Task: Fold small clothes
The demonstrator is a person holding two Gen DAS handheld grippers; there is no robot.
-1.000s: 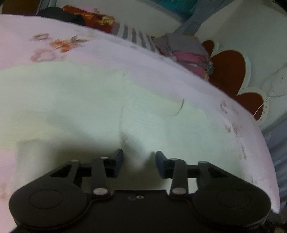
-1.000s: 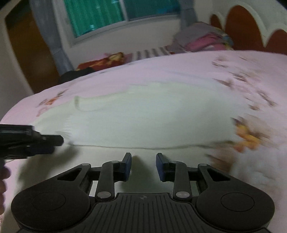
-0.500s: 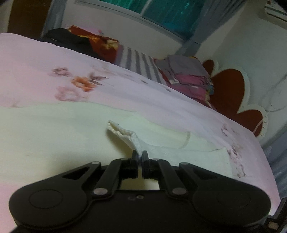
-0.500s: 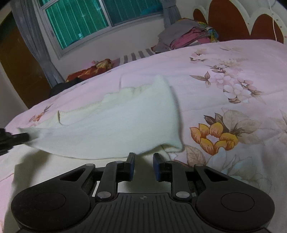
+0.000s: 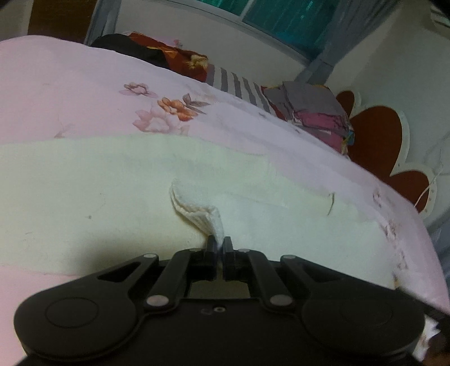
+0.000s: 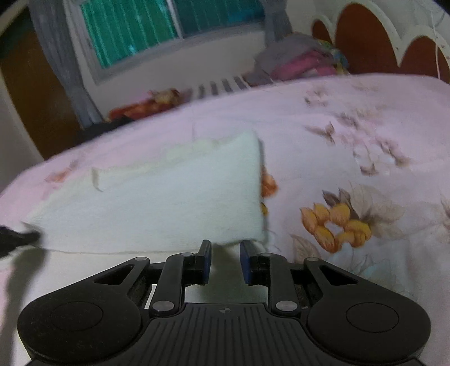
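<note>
A small cream-white garment (image 5: 118, 191) lies spread on the pink floral bedsheet (image 5: 70, 93). My left gripper (image 5: 218, 245) is shut on a ribbed edge of the garment (image 5: 197, 209) and lifts it a little off the bed. In the right wrist view the garment (image 6: 168, 197) is folded over on itself, its right edge raised. My right gripper (image 6: 225, 253) is open just in front of the garment's near edge, with nothing between its fingers. The left gripper's tip (image 6: 17, 239) shows at the garment's far left corner.
A pile of folded grey and pink clothes (image 5: 315, 112) sits at the bed's far side by the red scalloped headboard (image 5: 377, 140). Striped and dark red fabrics (image 5: 197, 67) lie along the far edge under the window (image 6: 168, 25). The bed edge drops off at the right (image 5: 422, 253).
My left gripper closed on the garment's ribbed edge and lifted it. My right gripper carried the garment's right side over into a fold, then opened and let it go.
</note>
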